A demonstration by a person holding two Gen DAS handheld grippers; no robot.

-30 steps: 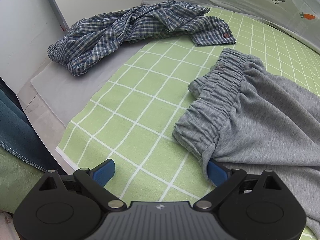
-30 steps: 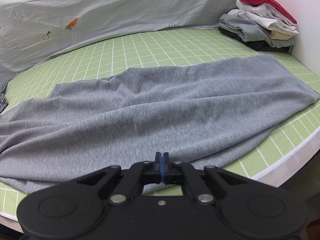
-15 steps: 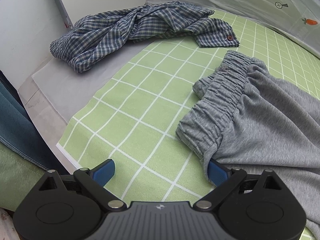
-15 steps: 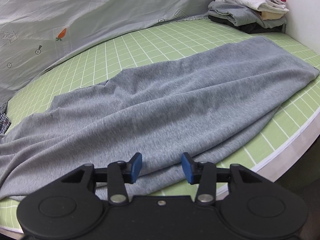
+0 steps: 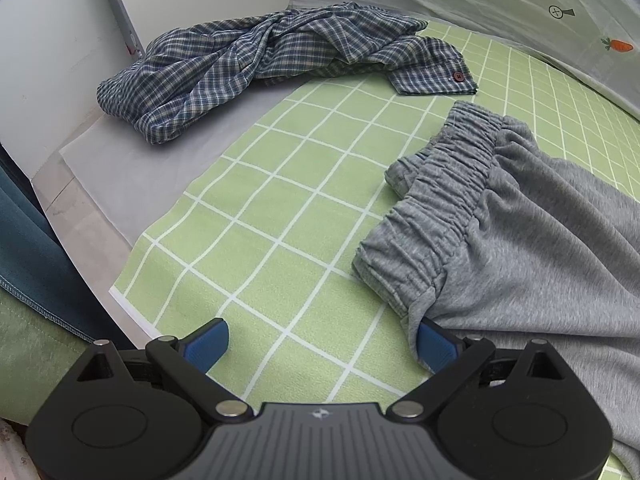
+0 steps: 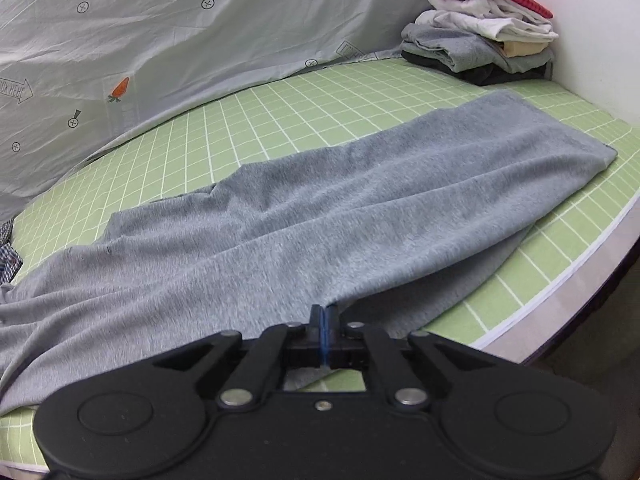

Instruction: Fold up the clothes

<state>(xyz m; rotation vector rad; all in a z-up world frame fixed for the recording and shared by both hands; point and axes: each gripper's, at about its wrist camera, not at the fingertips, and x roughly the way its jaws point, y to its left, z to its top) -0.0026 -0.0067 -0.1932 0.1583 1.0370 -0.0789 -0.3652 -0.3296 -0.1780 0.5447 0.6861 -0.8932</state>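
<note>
Grey trousers [image 6: 320, 208] lie lengthwise across the green checked mat [image 6: 280, 120], one leg on top of the other. My right gripper [image 6: 324, 320] is shut on the near edge of the upper leg, and the cloth rises a little toward the pads. In the left wrist view the elastic waistband [image 5: 444, 208] lies bunched on the green checked mat [image 5: 280, 208]. My left gripper [image 5: 320, 344] stands open there, its right pad [image 5: 434, 344] against the waistband's near corner and its left pad over bare mat.
A crumpled blue plaid shirt [image 5: 260, 60] lies at the mat's far left corner. A stack of folded clothes [image 6: 480, 40] sits at the back right by the wall. A pale printed sheet [image 6: 160, 60] hangs behind. The mat's edge [image 6: 560, 280] drops off near right.
My right gripper opened over the trouser leg's edge, then shut again on it and lifted slightly. The left gripper stayed open by the waistband.
</note>
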